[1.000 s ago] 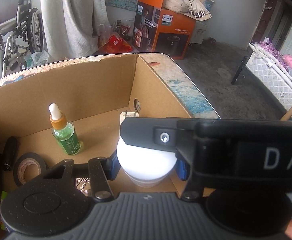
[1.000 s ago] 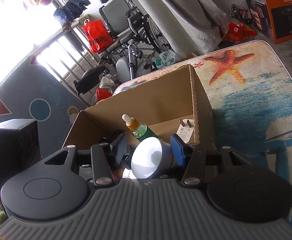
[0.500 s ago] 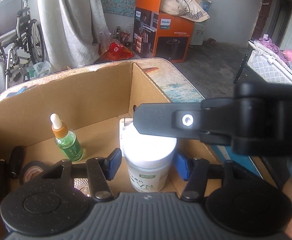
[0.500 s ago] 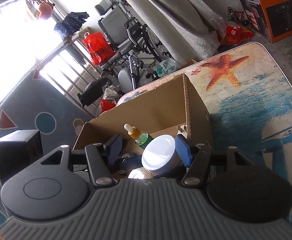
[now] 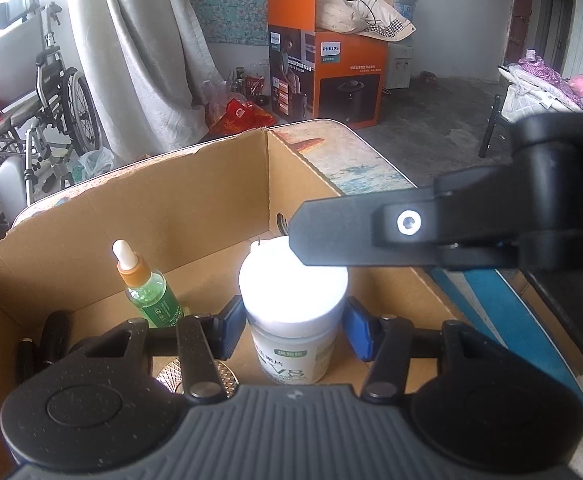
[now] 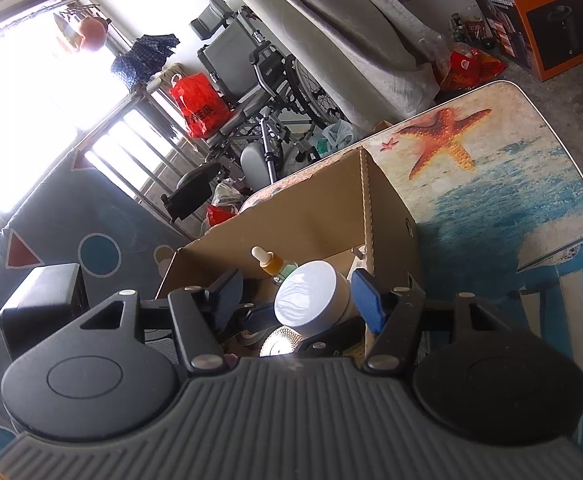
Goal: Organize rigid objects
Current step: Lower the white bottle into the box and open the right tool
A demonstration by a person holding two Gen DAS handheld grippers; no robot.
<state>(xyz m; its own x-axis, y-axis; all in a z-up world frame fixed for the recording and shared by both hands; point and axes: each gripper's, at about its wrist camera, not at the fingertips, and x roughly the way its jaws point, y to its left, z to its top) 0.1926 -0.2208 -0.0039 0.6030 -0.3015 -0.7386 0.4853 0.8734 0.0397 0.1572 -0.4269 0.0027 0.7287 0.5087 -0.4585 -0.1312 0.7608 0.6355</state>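
While I watch the left wrist: left gripper (image 5: 293,332) clamped on the white jar (image 5: 293,292), a blue pad against each side.
Jar's place: inside the cardboard box (image 5: 171,208), near its right wall; dropper bottle (image 5: 147,296) just left of it.
Right wrist: right gripper (image 6: 296,300) stands apart, its jaws having just been opening; the jar sits between them, unpressed.

1. Cardboard box (image 5: 195,216): matt brown corrugated board, raw cut edges.
2. White jar (image 5: 293,312): smooth plastic, glossy lid, printed paper label.
3. Dropper bottle (image 5: 147,292): clear green body, glossy; white rubbery bulb.
4. Left gripper (image 5: 289,330): matt speckled black plastic, blue ribbed pads.
5. Counter (image 6: 503,208): printed covering, slight sheen.
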